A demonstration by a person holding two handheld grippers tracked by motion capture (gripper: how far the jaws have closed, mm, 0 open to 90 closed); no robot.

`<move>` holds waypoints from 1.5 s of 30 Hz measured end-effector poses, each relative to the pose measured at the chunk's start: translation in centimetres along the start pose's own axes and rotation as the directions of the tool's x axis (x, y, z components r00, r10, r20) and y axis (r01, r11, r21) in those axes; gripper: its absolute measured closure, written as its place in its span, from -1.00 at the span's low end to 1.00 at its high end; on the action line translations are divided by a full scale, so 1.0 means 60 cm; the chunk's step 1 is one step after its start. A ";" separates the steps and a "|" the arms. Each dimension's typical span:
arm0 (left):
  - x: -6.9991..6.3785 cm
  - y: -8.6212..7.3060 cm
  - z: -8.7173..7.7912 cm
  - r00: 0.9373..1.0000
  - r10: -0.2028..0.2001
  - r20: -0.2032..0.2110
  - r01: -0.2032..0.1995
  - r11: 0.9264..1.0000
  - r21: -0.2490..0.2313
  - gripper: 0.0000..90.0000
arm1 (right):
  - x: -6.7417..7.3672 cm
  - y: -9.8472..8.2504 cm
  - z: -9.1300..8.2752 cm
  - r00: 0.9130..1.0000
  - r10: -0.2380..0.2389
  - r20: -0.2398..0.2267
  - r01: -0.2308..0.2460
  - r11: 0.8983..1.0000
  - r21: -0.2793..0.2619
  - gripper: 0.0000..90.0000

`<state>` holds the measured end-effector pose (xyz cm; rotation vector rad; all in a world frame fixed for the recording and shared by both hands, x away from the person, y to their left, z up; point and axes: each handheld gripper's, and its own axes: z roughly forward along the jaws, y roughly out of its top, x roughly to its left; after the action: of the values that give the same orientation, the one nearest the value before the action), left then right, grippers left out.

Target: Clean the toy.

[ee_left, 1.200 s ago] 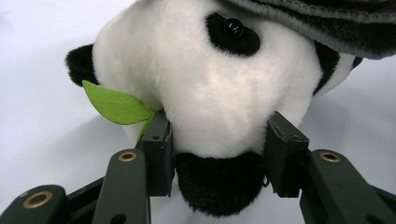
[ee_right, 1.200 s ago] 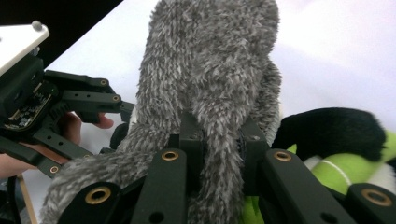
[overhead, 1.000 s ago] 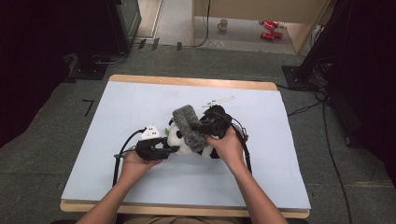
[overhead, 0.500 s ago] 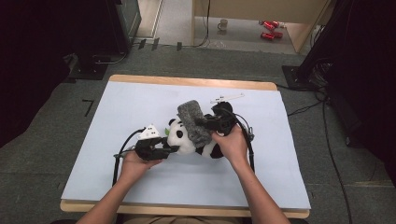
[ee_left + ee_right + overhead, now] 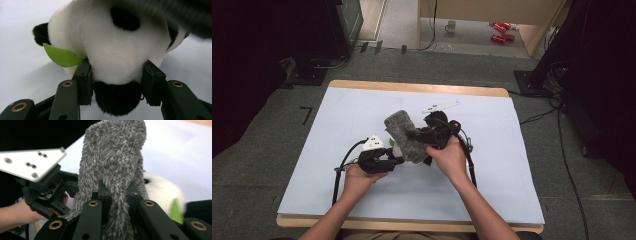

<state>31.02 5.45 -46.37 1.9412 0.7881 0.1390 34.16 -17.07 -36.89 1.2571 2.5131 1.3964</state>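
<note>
- High view: on the table [image 5: 337,125], the left gripper [image 5: 393,161] and right gripper [image 5: 418,135] meet at a panda toy [image 5: 398,148] under a grey fuzzy cloth [image 5: 402,131].
- Left gripper view: jaws clamp the panda's head (green leaf [image 5: 61,56] beside).
- Right gripper view: jaws pinch the cloth.

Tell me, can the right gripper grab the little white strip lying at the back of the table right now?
Probably not yet. The right gripper is shut on the fuzzy grey cloth, so it would have to let go first. The white strip lies uncovered just behind it.
</note>
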 end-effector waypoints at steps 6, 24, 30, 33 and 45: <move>0.002 -0.005 0.003 1.000 -0.007 -0.007 0.007 1.000 0.009 0.13 | -0.009 -0.017 0.042 1.000 -0.026 0.013 0.025 0.996 0.086 0.76; 0.012 0.000 0.005 1.000 -0.017 0.009 0.017 1.000 0.017 0.14 | -0.083 -0.018 -0.050 0.977 0.030 0.210 -0.032 0.999 0.005 0.78; 0.012 0.001 0.007 1.000 -0.011 0.008 0.011 1.000 0.018 0.14 | -0.088 -0.016 -0.066 0.989 0.107 0.098 -0.100 0.992 -0.070 0.79; 0.012 0.001 0.008 1.000 -0.002 0.006 0.002 1.000 0.021 0.13 | -0.073 -0.008 -0.077 0.993 0.087 0.081 -0.079 0.992 -0.101 0.79; 0.021 0.010 0.008 0.999 -0.042 0.013 0.041 0.998 0.038 0.15 | -0.019 0.003 -0.086 1.000 0.021 0.007 -0.020 0.993 -0.116 0.78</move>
<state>32.47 5.64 -46.36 1.9576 0.8268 0.0867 33.23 -21.42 -34.06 1.2683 2.3811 1.5143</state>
